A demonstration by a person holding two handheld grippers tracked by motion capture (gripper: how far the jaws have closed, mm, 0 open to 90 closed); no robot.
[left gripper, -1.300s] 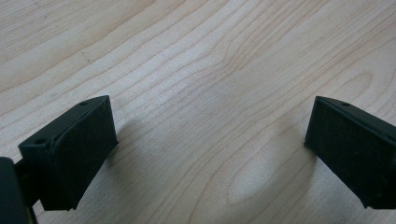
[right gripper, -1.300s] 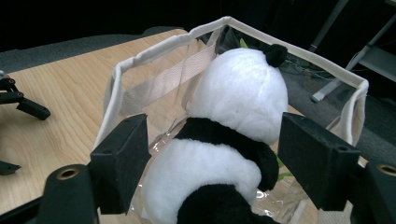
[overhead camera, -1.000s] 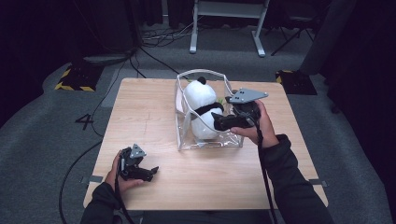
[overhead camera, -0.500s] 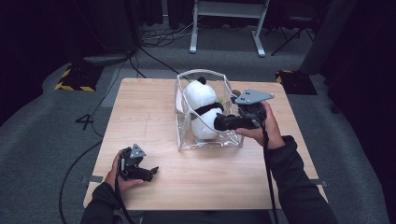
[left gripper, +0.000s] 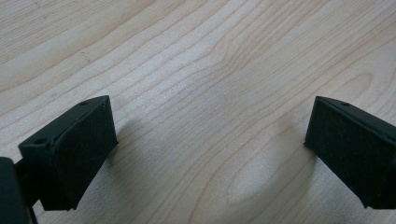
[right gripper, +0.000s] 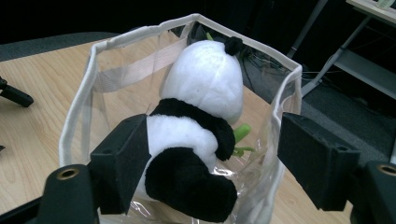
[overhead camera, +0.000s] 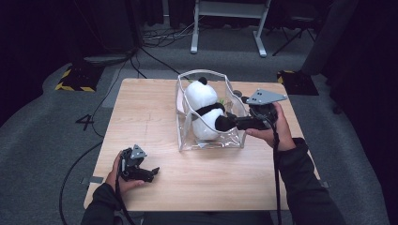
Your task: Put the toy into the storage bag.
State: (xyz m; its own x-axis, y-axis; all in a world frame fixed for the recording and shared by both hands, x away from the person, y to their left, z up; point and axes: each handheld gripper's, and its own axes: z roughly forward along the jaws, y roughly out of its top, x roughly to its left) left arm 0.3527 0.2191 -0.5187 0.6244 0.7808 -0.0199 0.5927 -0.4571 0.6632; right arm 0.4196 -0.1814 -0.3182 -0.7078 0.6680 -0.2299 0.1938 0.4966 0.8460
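Note:
A black-and-white panda plush [overhead camera: 202, 108] [right gripper: 205, 84] sits in a clear plastic bag with white trim [overhead camera: 211, 144] [right gripper: 140, 32] at the middle of the wooden table [overhead camera: 141, 108]. A green sprig [right gripper: 240, 133] shows beside the panda. My right gripper [overhead camera: 230, 123] [right gripper: 212, 130] reaches in from the bag's right side. Its jaws stand wide apart around the panda's black leg. The left pad is against the plush, and the right pad is apart from it, by the bag's wall. My left gripper [overhead camera: 152, 172] [left gripper: 210, 121] rests near the table's front left corner, open over bare wood.
Dark grey carpet surrounds the table. Cables [overhead camera: 155, 40] and a white metal frame [overhead camera: 225, 11] lie beyond the far edge. Yellow-and-black striped plates [overhead camera: 75, 77] sit on the floor at the far corners. Bare wood lies left of and in front of the bag.
My right gripper has drifted a little to the right along the bag's right side. The left gripper and the panda have stayed put.

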